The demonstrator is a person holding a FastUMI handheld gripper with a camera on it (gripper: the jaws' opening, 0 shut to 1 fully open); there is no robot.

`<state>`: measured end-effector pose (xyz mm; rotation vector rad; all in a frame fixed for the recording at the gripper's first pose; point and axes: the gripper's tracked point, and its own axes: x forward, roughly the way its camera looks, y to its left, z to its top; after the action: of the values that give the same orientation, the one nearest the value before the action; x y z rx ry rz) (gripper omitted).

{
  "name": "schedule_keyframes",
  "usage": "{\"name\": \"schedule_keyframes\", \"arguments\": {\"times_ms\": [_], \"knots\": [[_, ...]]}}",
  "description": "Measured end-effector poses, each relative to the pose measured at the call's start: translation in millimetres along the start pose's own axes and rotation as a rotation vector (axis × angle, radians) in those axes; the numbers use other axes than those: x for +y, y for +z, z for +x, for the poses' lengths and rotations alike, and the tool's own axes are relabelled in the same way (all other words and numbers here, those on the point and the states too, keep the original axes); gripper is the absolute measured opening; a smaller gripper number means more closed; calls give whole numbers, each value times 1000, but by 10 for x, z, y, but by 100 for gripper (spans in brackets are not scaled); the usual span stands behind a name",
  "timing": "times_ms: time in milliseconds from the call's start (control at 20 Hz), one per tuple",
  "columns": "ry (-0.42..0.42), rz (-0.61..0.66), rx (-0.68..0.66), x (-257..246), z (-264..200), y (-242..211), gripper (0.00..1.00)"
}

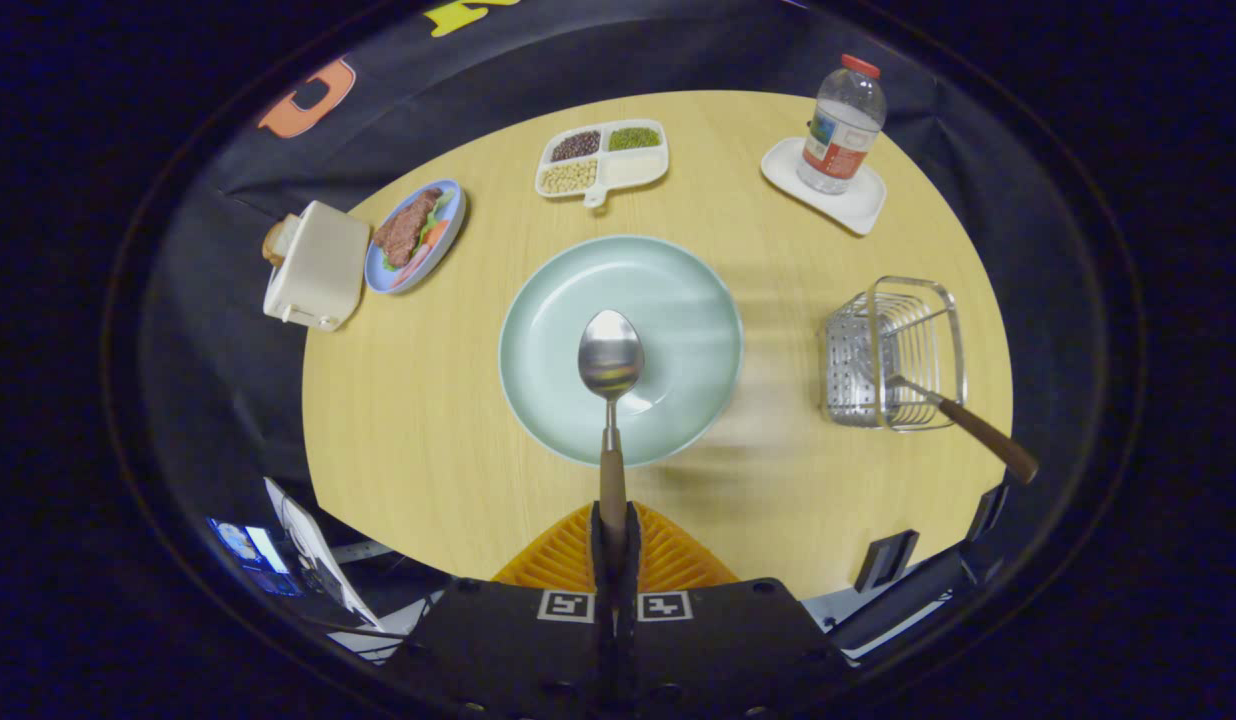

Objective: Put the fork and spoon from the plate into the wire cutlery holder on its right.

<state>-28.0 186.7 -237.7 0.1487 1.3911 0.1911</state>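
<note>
A steel spoon (610, 365) with a brown wooden handle is held by my gripper (614, 530), which is shut on the handle's end. The spoon's bowl hangs above the pale green plate (548, 330), pointing straight ahead of the fingers. To the plate's right stands the wire cutlery holder (893, 350). A fork (963, 425) with a brown handle rests in it, the handle leaning out toward the near right.
Beyond the plate lie a white divided dish of beans (603, 157), a blue plate of food (416, 235), a cream toaster (316, 265) and a water bottle (843, 125) on a white tray (858, 205). The round wooden table (428, 420) ends near the fingers.
</note>
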Motion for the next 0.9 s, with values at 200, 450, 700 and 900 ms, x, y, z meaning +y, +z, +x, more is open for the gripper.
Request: {"name": "schedule_keyframes", "arguments": {"times_ms": [200,450,700,900], "knots": [[11,30,-67,-372,-567,227,1],[-44,67,-97,-1068,-932,284,1],[-67,108,-34,-1580,-962,100,1],[-56,130,30,-1679,-871,23,1]]}}
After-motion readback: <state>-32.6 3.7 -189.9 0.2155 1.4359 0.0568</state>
